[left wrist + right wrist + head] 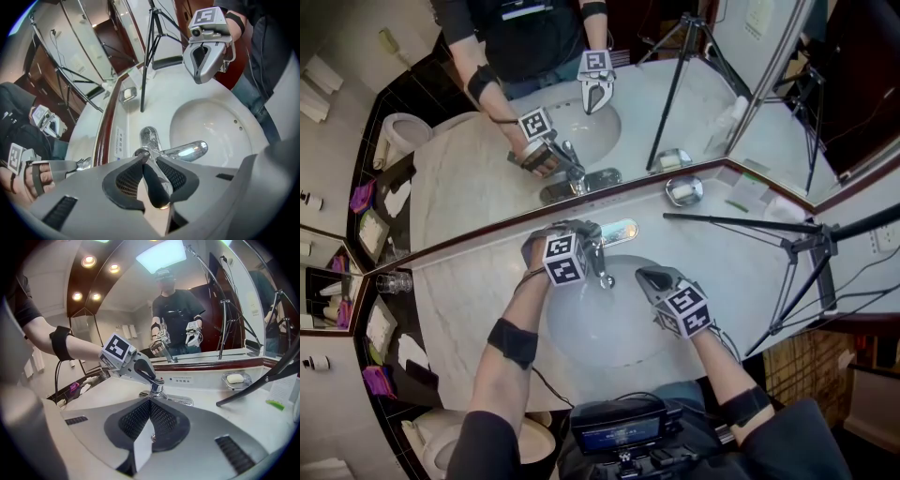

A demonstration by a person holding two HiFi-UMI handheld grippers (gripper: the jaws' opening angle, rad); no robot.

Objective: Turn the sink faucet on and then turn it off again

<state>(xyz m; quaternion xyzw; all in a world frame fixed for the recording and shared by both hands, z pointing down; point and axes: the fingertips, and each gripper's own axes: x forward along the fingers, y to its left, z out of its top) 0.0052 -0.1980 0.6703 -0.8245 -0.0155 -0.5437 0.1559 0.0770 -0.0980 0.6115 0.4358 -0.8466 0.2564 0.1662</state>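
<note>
The chrome faucet point(602, 262) stands at the back of the white sink basin point(609, 328). My left gripper point(579, 232) points steeply down and is shut on the faucet's lever handle point(157, 183), which lies between its dark pads. The spout point(187, 151) reaches out over the basin point(215, 122), and I see no water coming from it. My right gripper point(649, 277) hovers over the basin's right side, shut with nothing in it. In the right gripper view the shut jaws point(150, 401) face the faucet point(157, 389), with the left gripper point(140, 369) on the handle.
A mirror point(487, 169) runs behind the marble counter point(469, 309). A soap dish point(683, 190) sits at the back right. Black tripod legs point(797, 248) stand on the counter's right part. A glass point(394, 281) is at the left edge, and a toilet point(441, 450) below left.
</note>
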